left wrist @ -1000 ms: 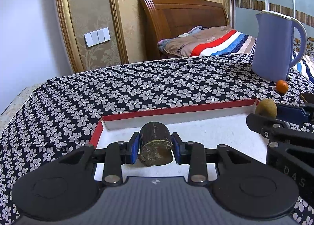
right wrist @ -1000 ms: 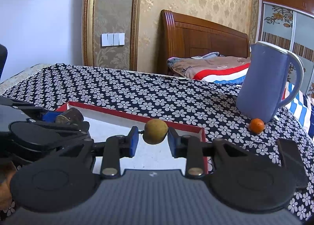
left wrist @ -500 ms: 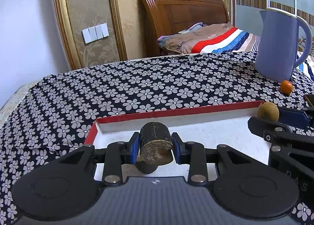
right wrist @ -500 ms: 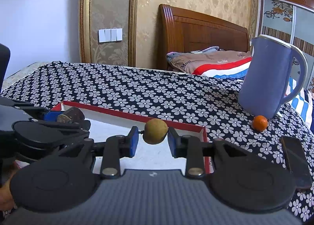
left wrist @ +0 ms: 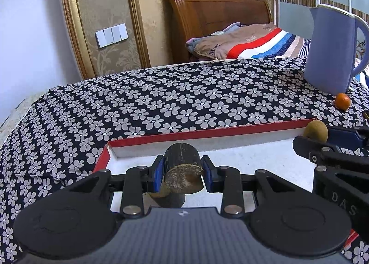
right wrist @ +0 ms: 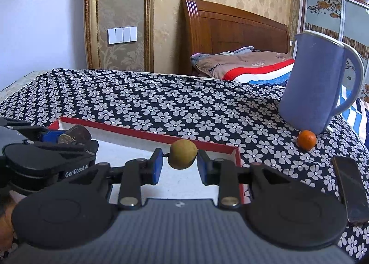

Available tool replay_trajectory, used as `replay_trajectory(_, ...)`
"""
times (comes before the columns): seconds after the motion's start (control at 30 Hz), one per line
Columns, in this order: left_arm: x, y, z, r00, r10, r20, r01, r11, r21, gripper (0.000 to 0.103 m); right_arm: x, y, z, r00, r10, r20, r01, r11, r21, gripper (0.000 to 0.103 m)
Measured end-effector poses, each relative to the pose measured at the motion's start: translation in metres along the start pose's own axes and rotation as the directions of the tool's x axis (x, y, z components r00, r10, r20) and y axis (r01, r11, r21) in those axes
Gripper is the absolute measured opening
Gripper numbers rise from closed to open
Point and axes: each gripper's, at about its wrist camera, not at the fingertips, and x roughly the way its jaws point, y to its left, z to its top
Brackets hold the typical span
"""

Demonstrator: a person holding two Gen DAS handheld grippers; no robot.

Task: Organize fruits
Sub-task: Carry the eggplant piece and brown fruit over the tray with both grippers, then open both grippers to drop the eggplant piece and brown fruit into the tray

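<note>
The left gripper (left wrist: 182,171) jaws clamp a dark cut cylindrical fruit piece (left wrist: 183,171); the right gripper (right wrist: 180,160) jaws pinch a round tan-green fruit (right wrist: 183,153). Released above the red-rimmed white tray (left wrist: 207,133), the round fruit may roll.

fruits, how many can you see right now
3: a dark cut piece in the left hand-held gripper over the red-rimmed tray, a round brownish fruit in the right hand-held gripper, a small orange beside the blue jug. More may be hidden.

Left hand-held gripper (left wrist: 182,173) angled downward, blue pads clamped on a dark cut fruit piece (left wrist: 183,171). Right hand-held gripper (right wrist: 178,166) tilted down alongside, pads pinching a small round brown fruit (right wrist: 183,157).
</note>
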Motion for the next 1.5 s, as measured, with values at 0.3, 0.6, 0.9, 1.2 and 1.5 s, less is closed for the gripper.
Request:
replay_trajectory(0.3,0.010,-0.001,0.004,1.000,0.012,-0.014,-0.012,1.000,0.001,0.034,0.016,-0.003,0.000,0.999,-0.009,-0.035,0.010,1.000,0.017,0.031)
replay_trajectory(0.6,0.015,-0.003,0.004,1.000,0.011,-0.029,-0.011,1.000,0.002,0.034,0.021,-0.001,0.000,0.999,-0.018,-0.048,0.018,1.000,0.011,0.031)
replay_trajectory(0.9,0.013,-0.001,0.004,0.999,0.007,-0.032,-0.007,1.000,-0.005,0.034,0.017,-0.004,0.001,0.999,-0.030,-0.033,0.031,0.999,0.014,0.034)
replay_trajectory(1.2,0.009,0.003,0.005,0.999,-0.017,-0.036,0.016,0.999,-0.029,0.035,-0.005,-0.006,-0.003,0.998,-0.065,0.027,0.064,0.998,0.027,0.090)
replay_trajectory(1.5,-0.041,0.032,-0.001,0.998,-0.040,0.055,0.045,0.994,-0.103,0.055,-0.081,-0.026,-0.021,0.976,-0.131,0.174,0.104,0.982,0.157,0.103)
